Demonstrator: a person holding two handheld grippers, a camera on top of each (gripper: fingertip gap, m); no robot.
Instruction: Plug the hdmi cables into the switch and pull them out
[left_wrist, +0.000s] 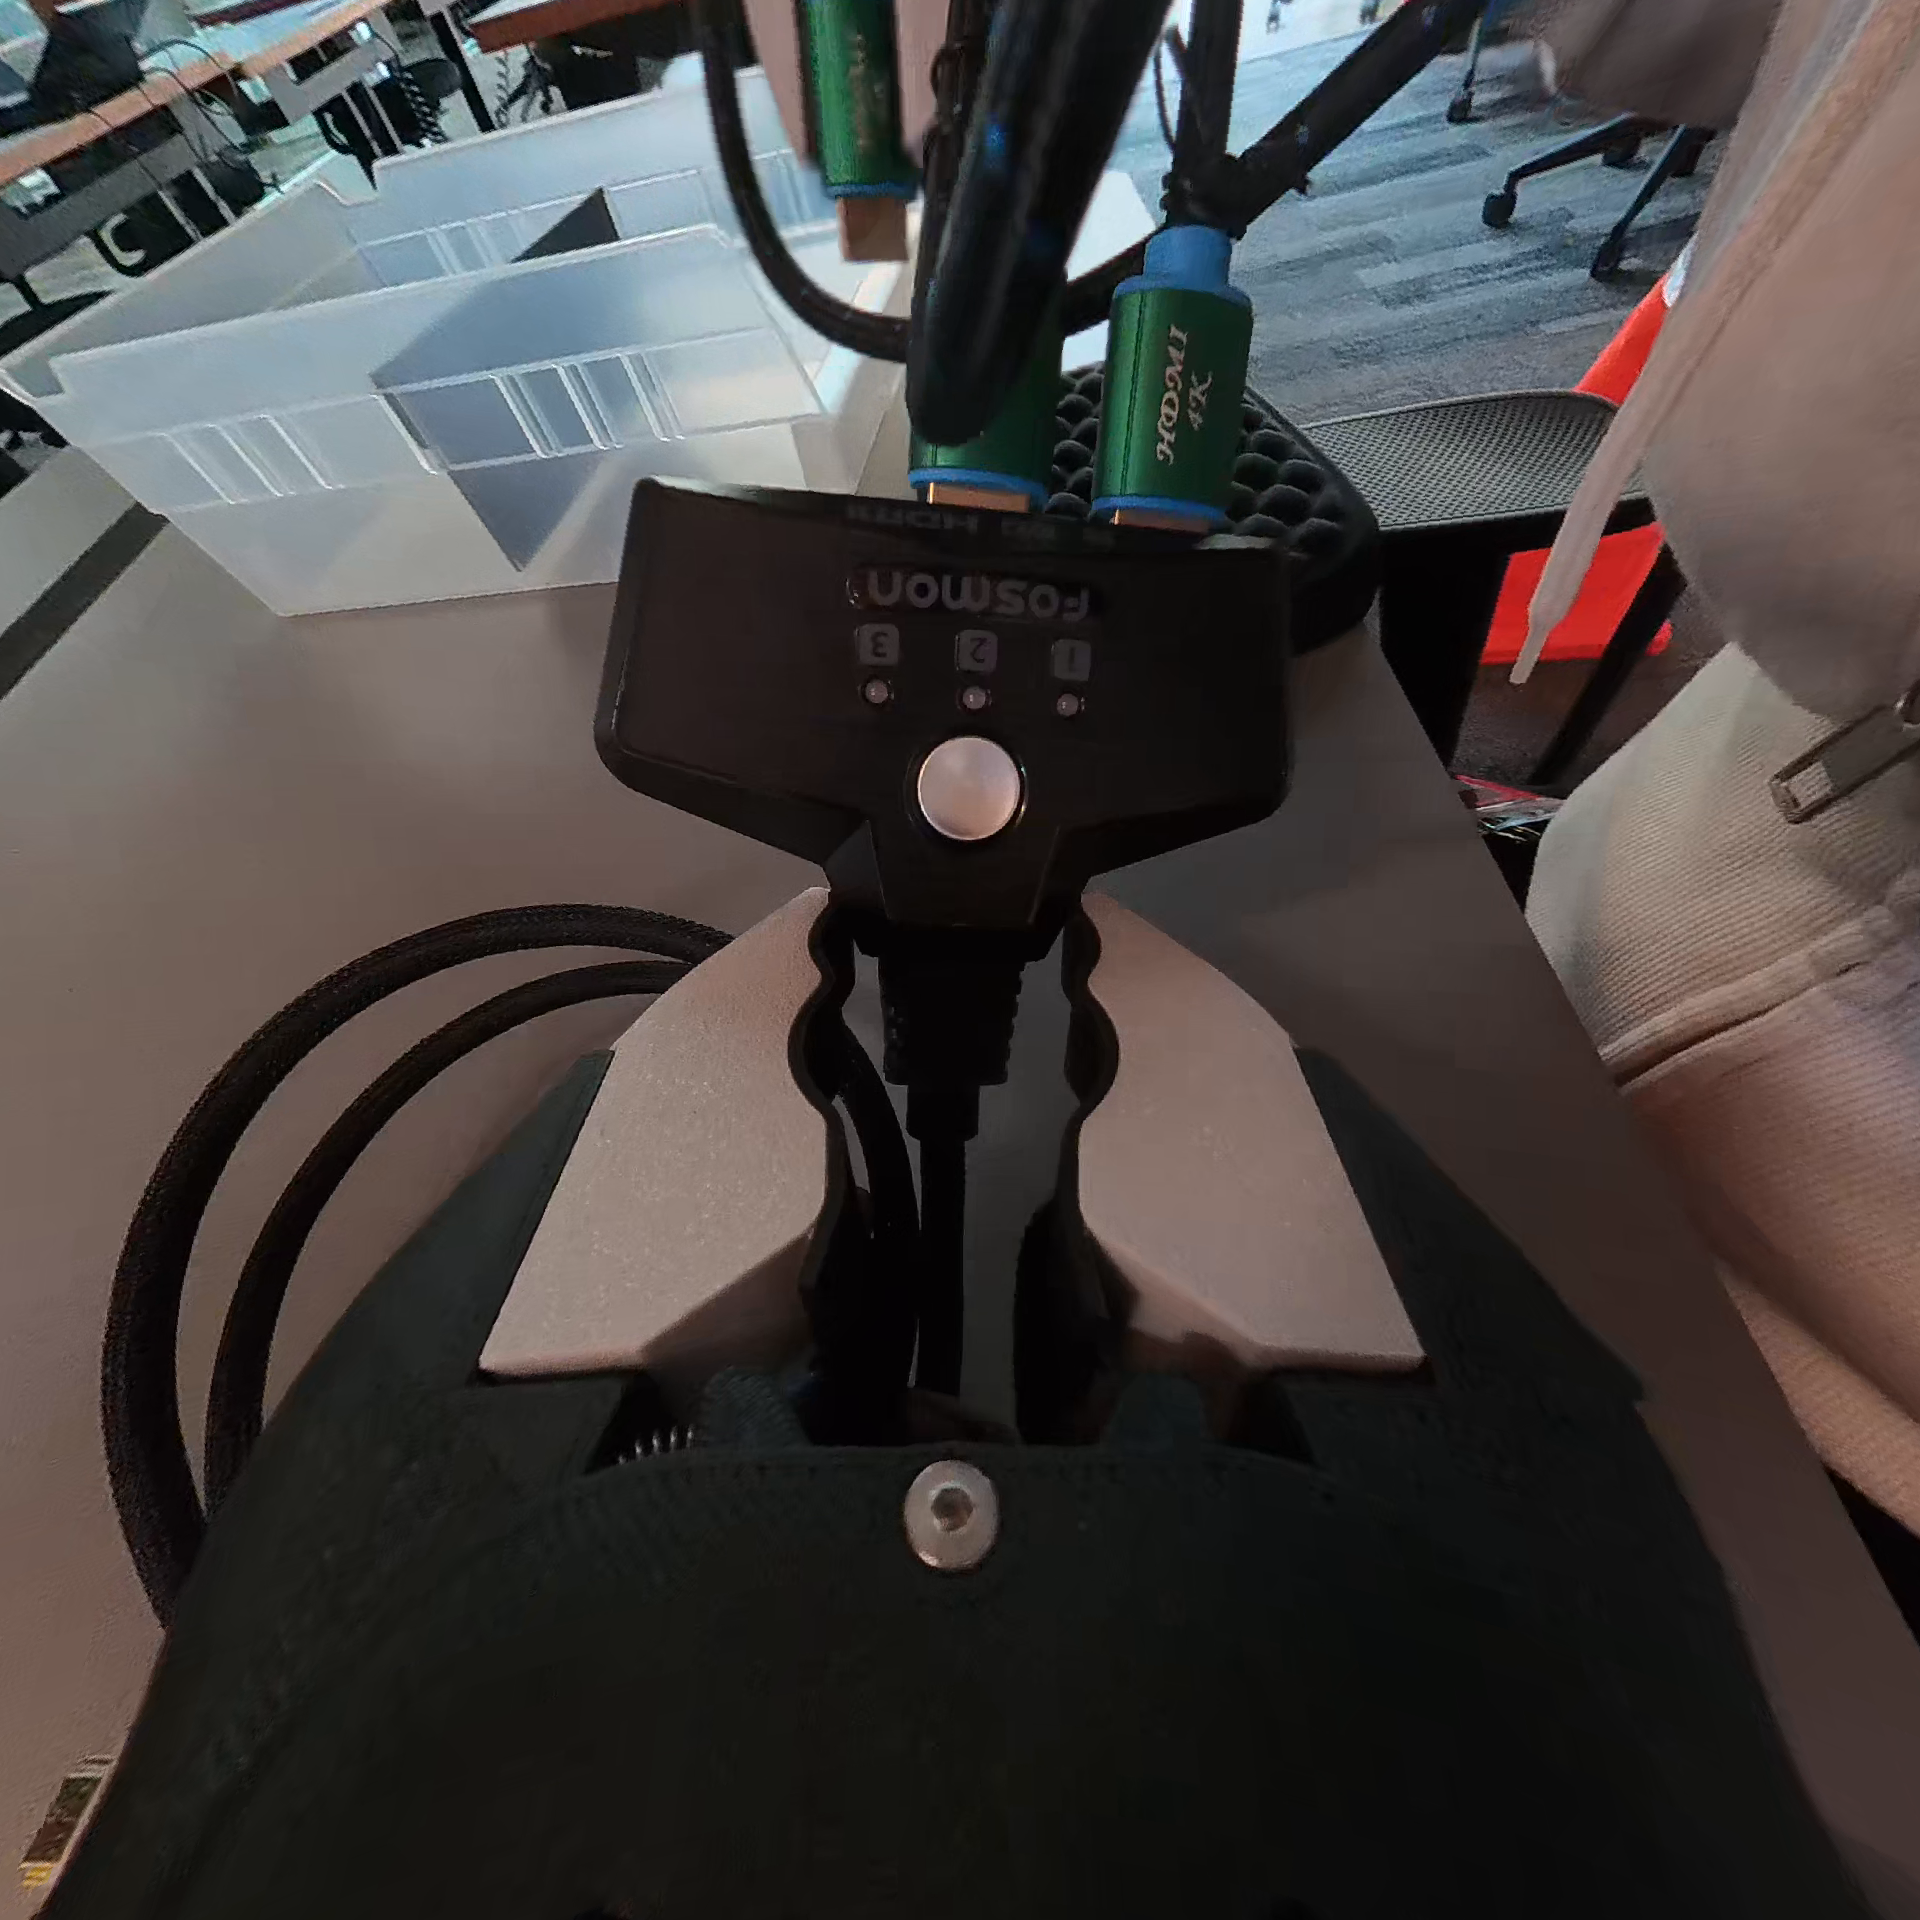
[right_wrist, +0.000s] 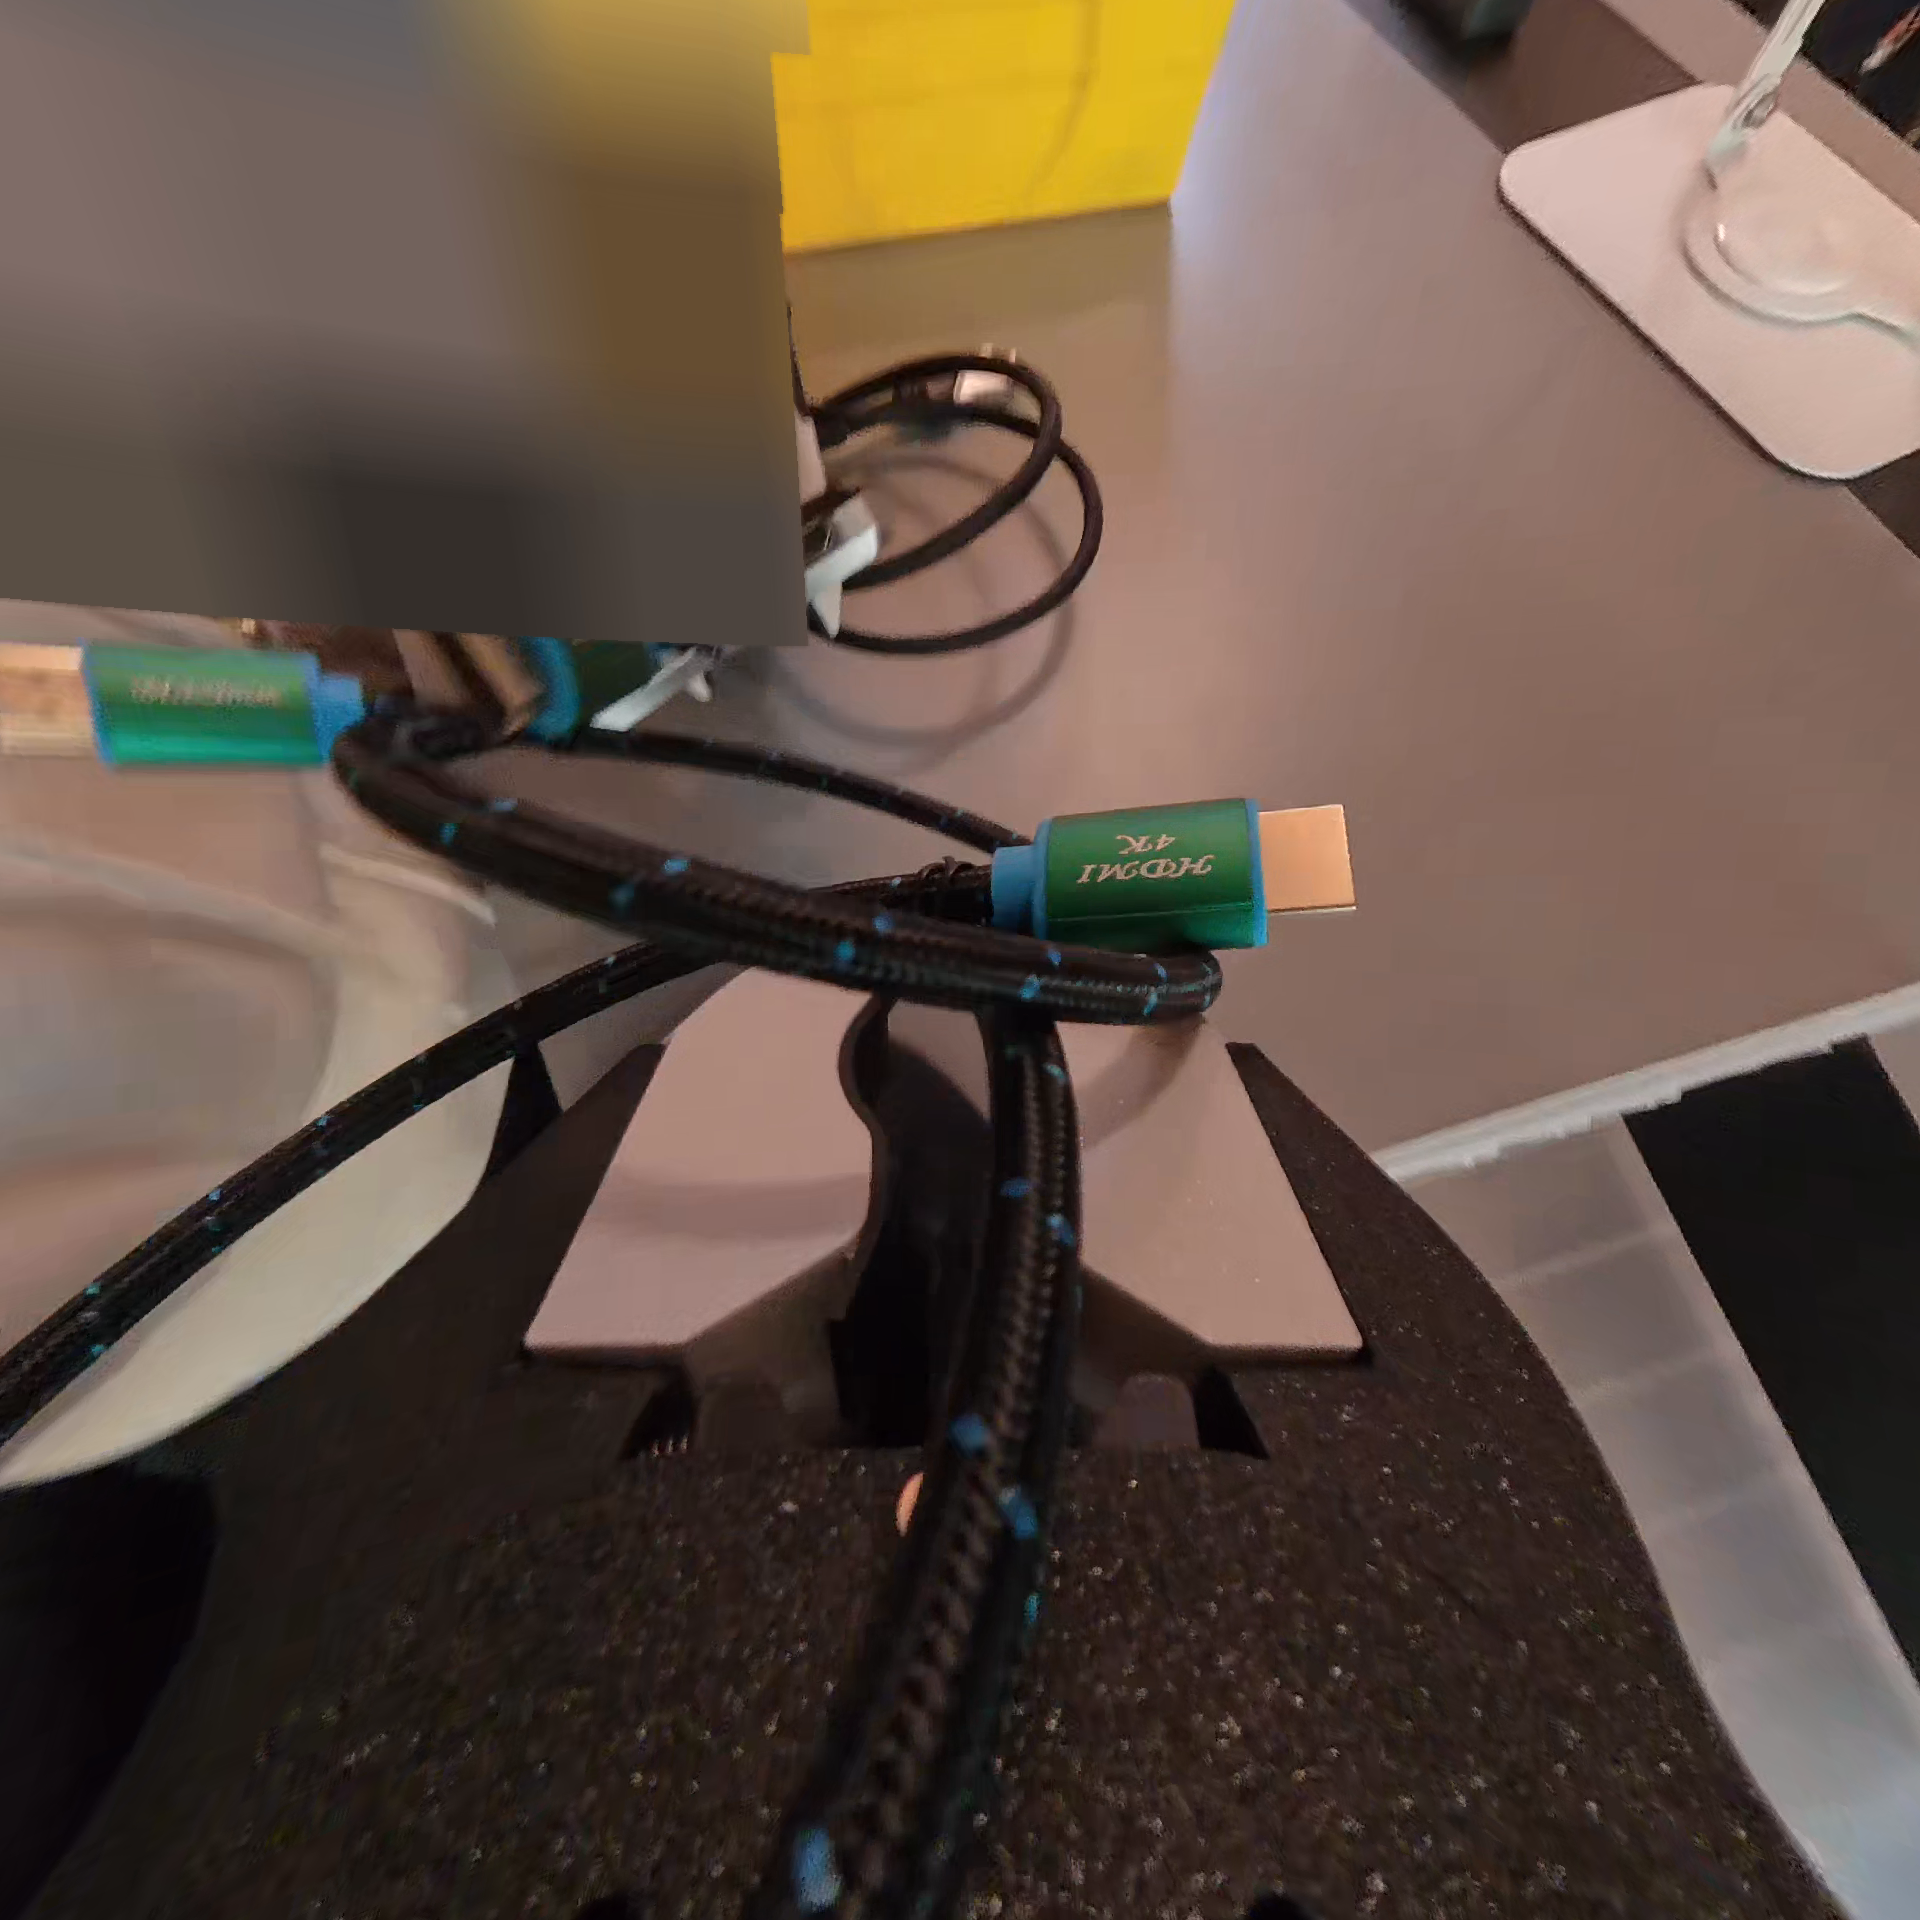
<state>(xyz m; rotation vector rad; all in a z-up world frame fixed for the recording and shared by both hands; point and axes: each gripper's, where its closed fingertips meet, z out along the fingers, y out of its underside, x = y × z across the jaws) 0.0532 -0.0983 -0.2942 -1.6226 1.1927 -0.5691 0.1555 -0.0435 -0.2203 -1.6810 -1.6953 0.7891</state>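
the switch (left_wrist: 951, 665) sits near the table (left_wrist: 312, 790) edge, bins (left_wrist: 312, 416) just behind. left fingers (left_wrist: 717, 1122) pinch its tail; right fingers (right_wrist: 707, 1174) clamp a cable (right_wrist: 1023, 1195).

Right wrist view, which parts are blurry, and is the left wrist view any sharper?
Right wrist view: the near green plug is sharp, the far-left plug is smeared, and a mosaic patch hides the upper left. Left wrist view: the switch and the plug seated in it are crisp, the dangling cable above is motion-blurred, and the edges bow from the wide lens.
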